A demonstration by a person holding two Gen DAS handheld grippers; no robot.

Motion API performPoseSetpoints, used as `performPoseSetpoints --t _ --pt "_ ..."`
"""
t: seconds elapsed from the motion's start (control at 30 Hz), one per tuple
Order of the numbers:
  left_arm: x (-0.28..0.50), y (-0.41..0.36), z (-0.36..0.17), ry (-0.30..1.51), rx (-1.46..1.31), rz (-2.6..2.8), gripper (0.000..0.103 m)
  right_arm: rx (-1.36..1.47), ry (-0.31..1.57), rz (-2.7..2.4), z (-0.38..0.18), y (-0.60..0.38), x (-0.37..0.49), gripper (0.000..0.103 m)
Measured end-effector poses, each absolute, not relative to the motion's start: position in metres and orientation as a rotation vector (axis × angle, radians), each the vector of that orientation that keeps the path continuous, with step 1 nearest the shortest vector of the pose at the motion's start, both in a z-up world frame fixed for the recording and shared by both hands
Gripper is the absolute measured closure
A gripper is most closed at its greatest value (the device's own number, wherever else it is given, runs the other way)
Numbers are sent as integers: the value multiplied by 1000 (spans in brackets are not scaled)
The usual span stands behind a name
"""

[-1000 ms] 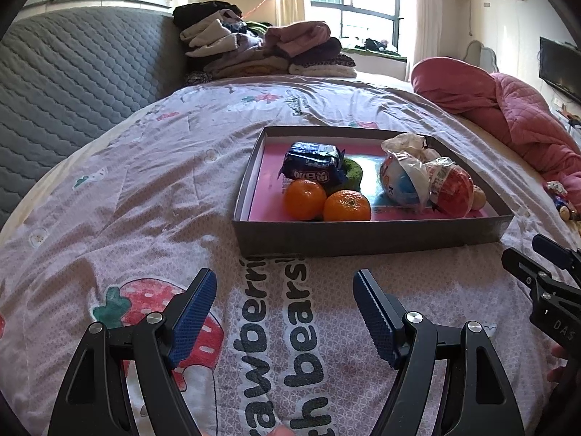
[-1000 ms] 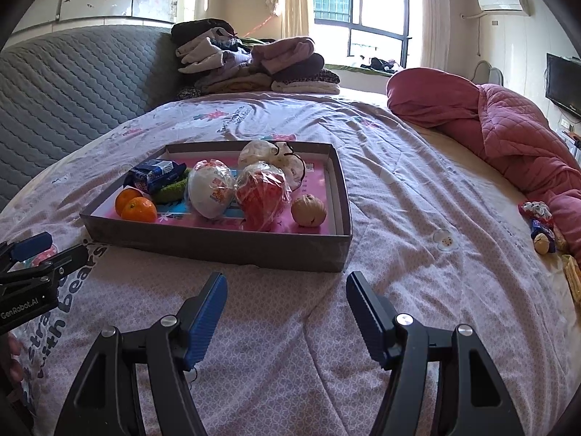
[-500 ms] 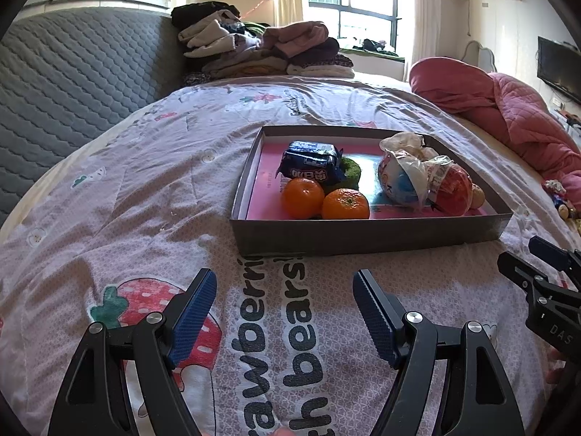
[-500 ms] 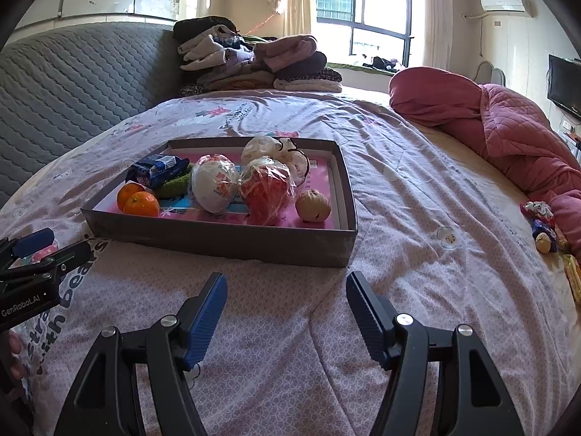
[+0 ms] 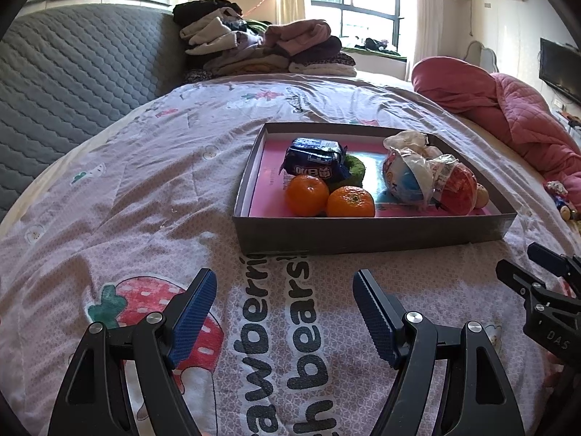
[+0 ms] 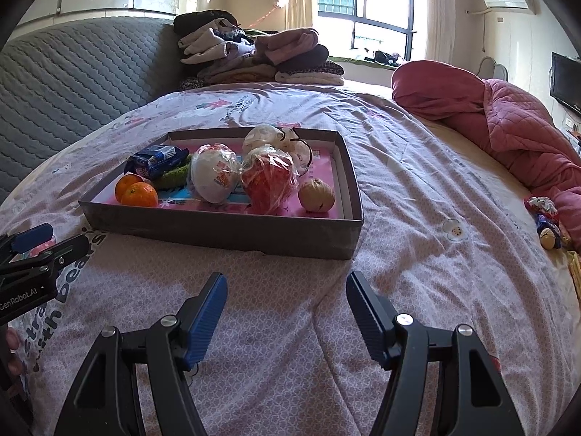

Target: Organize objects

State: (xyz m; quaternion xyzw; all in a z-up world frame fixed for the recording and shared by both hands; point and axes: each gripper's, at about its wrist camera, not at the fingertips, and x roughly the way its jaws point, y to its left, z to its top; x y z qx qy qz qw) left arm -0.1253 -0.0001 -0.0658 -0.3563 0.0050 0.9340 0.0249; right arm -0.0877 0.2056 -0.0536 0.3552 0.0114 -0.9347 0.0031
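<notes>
A shallow grey box [image 5: 363, 232] [image 6: 225, 230] with a pink floor rests on the bed. Inside lie two oranges [image 5: 328, 198] [image 6: 137, 192], a blue snack packet [image 5: 314, 160] [image 6: 156, 160], a green item [image 5: 354, 170], a wrapped white egg-shaped toy [image 6: 214, 176] [image 5: 406, 178], a red wrapped item [image 6: 268, 181] [image 5: 459, 190], a small brown round fruit [image 6: 316, 195] and a white bag [image 6: 270, 138]. My left gripper [image 5: 285, 292] is open over the quilt, short of the box. My right gripper [image 6: 287, 294] is open too, near the box's right corner, with nothing between its fingers.
A pink quilt [image 6: 508, 127] is bunched at the right. Folded clothes [image 5: 261, 51] are piled against the grey headboard [image 5: 72, 83]. Small wrapped sweets [image 6: 546, 218] lie by the bed's right edge. A television [image 6: 566, 80] hangs on the right wall.
</notes>
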Motion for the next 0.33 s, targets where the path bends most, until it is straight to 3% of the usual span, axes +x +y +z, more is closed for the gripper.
performPoseSetpoints --t 0.33 --pt "-128 0 -70 6 -1109 2880 25 1136 14 -2913 -58 208 -91 36"
